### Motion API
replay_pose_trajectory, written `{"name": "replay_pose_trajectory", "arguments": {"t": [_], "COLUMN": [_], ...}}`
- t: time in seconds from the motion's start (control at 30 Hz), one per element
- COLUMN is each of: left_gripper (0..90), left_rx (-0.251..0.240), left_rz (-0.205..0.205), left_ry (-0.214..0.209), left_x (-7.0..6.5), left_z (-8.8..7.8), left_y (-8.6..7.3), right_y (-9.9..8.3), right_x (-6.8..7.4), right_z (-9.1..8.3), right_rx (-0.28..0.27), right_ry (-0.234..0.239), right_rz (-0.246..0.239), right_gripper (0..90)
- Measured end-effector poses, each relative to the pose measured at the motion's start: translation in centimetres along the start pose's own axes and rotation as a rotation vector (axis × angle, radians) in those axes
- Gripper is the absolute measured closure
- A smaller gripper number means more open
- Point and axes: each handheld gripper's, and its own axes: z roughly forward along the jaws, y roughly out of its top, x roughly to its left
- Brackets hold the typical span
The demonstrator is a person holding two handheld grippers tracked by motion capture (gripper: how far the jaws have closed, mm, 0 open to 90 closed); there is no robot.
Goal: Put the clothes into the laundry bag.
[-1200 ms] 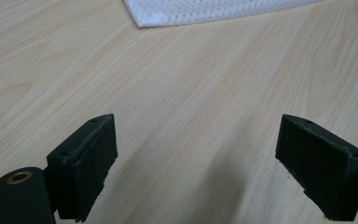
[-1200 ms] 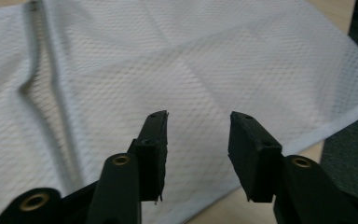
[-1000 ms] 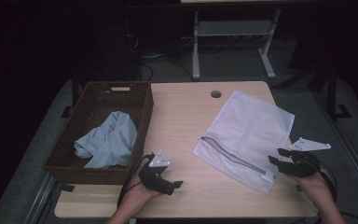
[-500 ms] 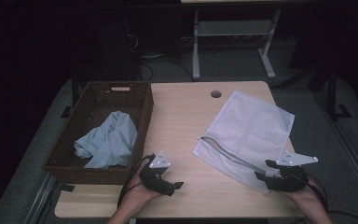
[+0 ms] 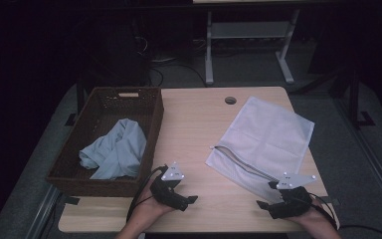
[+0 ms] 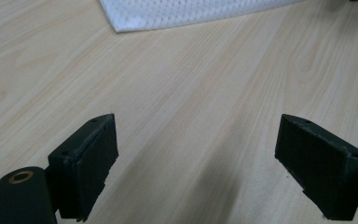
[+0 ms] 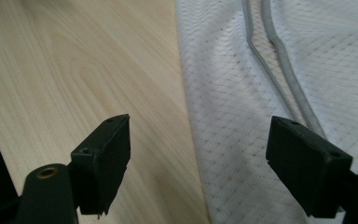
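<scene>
A white mesh bag (image 5: pixel 268 134) lies flat on the right half of the wooden table (image 5: pixel 194 129), its grey zipper (image 5: pixel 238 159) running along the near-left edge. My right gripper (image 5: pixel 266 196) hovers at the bag's near corner. Its jaws have just been opening and now stand wide. In the right gripper view (image 7: pixel 198 123) they straddle the bag (image 7: pixel 223 93) edge beside the zipper (image 7: pixel 284 74), pressing nothing. My left gripper (image 5: pixel 186 200) rests open near the front edge, over bare wood (image 6: pixel 196 140), with a bag corner (image 6: pixel 191 11) farther off.
A dark wicker basket (image 5: pixel 104 181) stands at the table's left with a crumpled light-blue cloth (image 5: pixel 114 149) in it. A round cable hole (image 5: pixel 230 100) sits near the far edge. Beyond the table stands a white metal frame (image 5: pixel 209 50) on a dark floor.
My right gripper has slid left and toward the table's near edge, down to the bag's near corner, and its jaws have spread. The left gripper, bag, basket and cloth stay put.
</scene>
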Motion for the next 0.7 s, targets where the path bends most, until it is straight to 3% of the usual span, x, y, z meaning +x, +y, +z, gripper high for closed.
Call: {"name": "replay_pose_trajectory", "arguments": {"t": [0.37, 0.7], "left_gripper": [12.6, 12.6], "left_rx": [-0.022, 0.012], "left_rz": [0.010, 0.016], "left_ry": [0.004, 0.012], "left_x": [-0.4, 0.1], "left_z": [-1.8, -3.8], "left_y": [2.1, 4.0], "right_y": [-0.3, -0.4], "right_x": [-0.2, -0.3], "right_z": [0.1, 0.2], "right_rx": [0.000, -0.005], "right_ry": [0.004, 0.007], "right_rz": [-0.004, -0.007], "right_gripper": [20.7, 20.7]}}
